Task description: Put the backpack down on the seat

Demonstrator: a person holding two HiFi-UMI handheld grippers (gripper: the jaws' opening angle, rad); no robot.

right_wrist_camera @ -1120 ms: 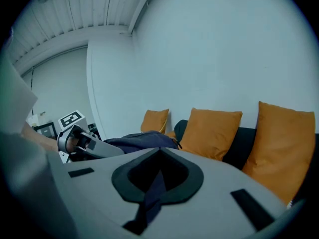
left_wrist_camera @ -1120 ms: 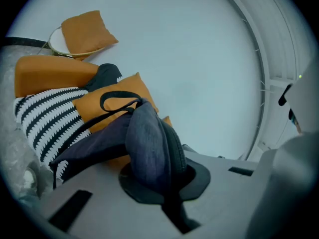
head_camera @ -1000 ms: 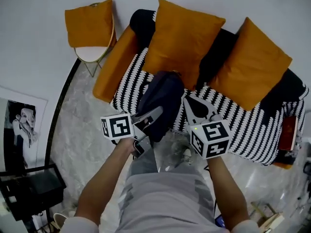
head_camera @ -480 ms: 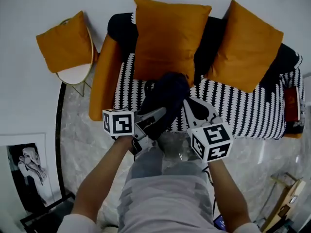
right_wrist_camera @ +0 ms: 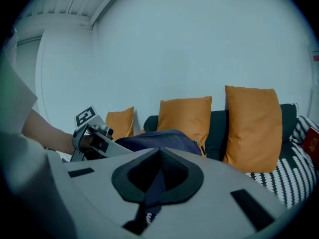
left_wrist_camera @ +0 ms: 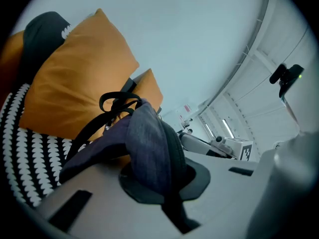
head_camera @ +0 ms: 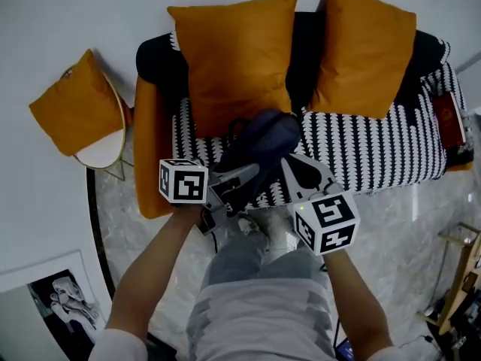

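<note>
- The left gripper (head_camera: 242, 176) has its jaws closed on a bunched fold of the dark blue backpack (head_camera: 259, 147). In the left gripper view the cloth spills up and out of the notch between the pads.
- The right gripper (head_camera: 294, 170) also has its jaws together. They pinch a narrow strip of the same dark cloth, which the right gripper view shows running down between the pads.
- The backpack is held between the two pairs of jaws and stretches away beyond them, over the front part of the black-and-white seat (head_camera: 376, 153). I cannot tell whether its underside touches the seat.
- The backpack's black carry loop (left_wrist_camera: 117, 102) stands up just beyond the left jaws.
- Straight beyond both jaws, behind the backpack, an orange cushion (head_camera: 233, 55) leans on the sofa's dark back.
- A second orange cushion (head_camera: 364, 47) stands beyond the right jaws and off to their right.
- To the left of the left jaws runs the sofa's orange armrest (head_camera: 150, 153).
- Further left, well apart from the jaws, a side chair (head_camera: 101, 153) carries a third orange cushion (head_camera: 71, 111).
- A red book (head_camera: 449, 119) lies at the far right end of the seat, well apart from the right jaws.
- The two grippers sit near each other, one on each side of the backpack's near end, and each shows in the other's view.
- A pale marble floor (head_camera: 406, 262) lies on the near side of the jaws.
</note>
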